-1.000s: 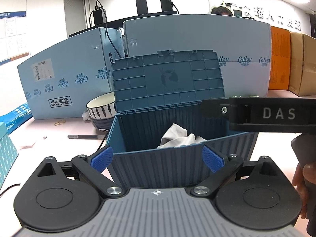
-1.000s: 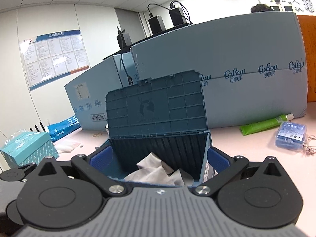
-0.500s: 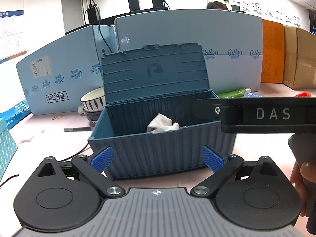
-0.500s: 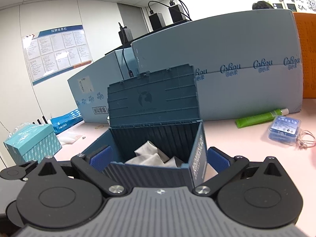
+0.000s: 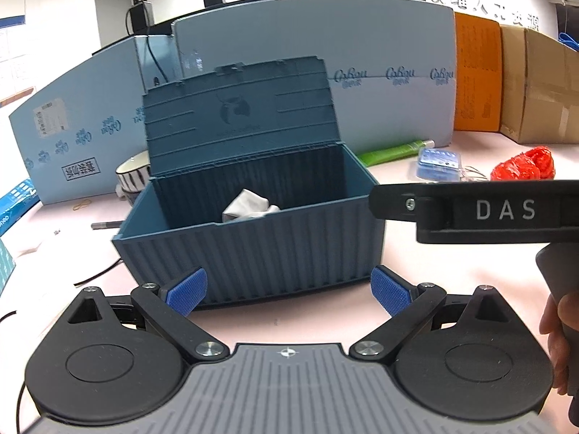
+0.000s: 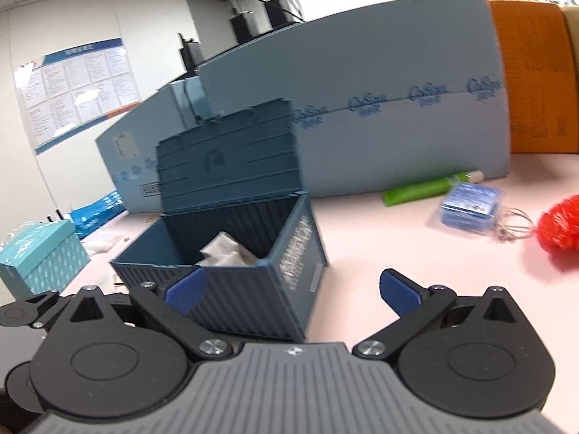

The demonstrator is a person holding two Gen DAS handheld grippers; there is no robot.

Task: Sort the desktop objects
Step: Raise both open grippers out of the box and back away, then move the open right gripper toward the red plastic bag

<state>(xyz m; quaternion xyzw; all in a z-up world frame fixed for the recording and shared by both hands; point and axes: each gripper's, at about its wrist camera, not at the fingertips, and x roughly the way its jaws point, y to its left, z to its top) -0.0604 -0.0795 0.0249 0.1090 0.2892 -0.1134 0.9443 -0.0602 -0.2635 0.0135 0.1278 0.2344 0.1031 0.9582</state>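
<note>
A dark blue ribbed storage box point(image 5: 249, 253) point(image 6: 231, 289) stands on the pink desk with its lid up. A crumpled white cloth point(image 5: 249, 208) point(image 6: 226, 251) lies inside it. My left gripper point(image 5: 288, 291) is open and empty, just in front of the box. My right gripper point(image 6: 291, 289) is open and empty, at the box's near right corner; its black body marked DAS point(image 5: 503, 211) shows in the left wrist view. To the right lie a green tube point(image 6: 423, 190), a small blue case point(image 6: 470, 208) and a red mesh bundle point(image 6: 561, 228).
Large light blue cartons point(image 5: 325, 72) stand behind the box, with orange point(image 5: 477, 76) and brown cartons point(image 5: 539, 86) at right. A striped bowl point(image 5: 132, 177) and a pen point(image 5: 105, 225) lie left of the box. A teal tissue box point(image 6: 39, 253) is at far left.
Both grippers have pulled back from the box, which now looks smaller and farther away. The right gripper has also swung right, bringing the red bundle into view. Both stay open.
</note>
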